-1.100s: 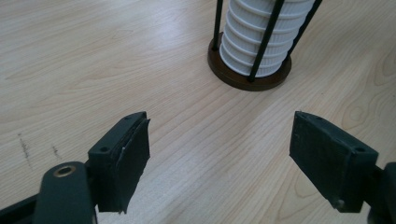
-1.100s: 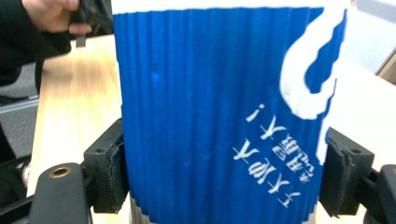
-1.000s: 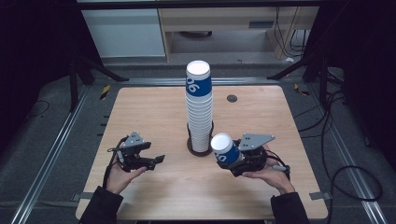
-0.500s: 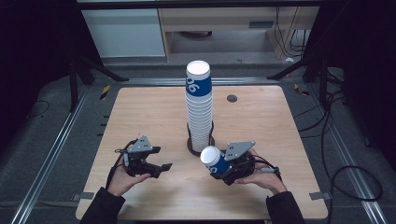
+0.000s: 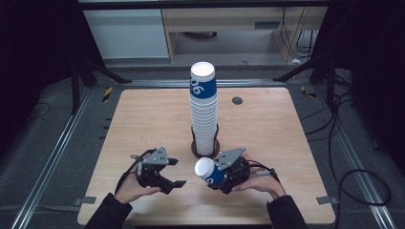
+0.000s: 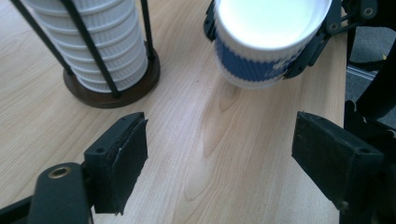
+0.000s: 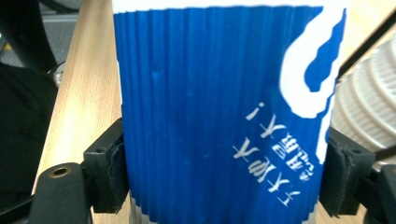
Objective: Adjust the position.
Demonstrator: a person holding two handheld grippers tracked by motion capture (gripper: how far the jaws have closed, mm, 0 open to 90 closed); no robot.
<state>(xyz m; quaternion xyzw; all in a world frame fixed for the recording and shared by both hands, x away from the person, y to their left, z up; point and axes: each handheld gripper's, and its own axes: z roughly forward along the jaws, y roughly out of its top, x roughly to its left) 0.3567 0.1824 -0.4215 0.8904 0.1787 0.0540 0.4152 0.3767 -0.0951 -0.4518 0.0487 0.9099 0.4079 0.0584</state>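
Note:
A tall stack of blue-and-white ribbed paper cups (image 5: pixel 203 107) stands in a black wire holder with a round brown base (image 5: pixel 205 149) at the table's middle. My right gripper (image 5: pixel 220 172) is shut on a single blue cup (image 5: pixel 208 171), tipped with its white end toward the left; in the right gripper view the cup (image 7: pixel 219 112) sits between both pads. My left gripper (image 5: pixel 172 171) is open with nothing between its jaws, just left of that cup. In the left gripper view the held cup (image 6: pixel 268 42) hangs ahead, and the stack (image 6: pixel 93 42) is at the upper left.
The wooden table (image 5: pixel 143 119) has a small dark round disc (image 5: pixel 237 100) at its back right. Metal rails run along both sides, and cables lie on the floor to the right. A white cabinet stands behind the table.
My right gripper has carried the cup left and toward the front edge, tipping it further. The left gripper has moved right, closer to the cup.

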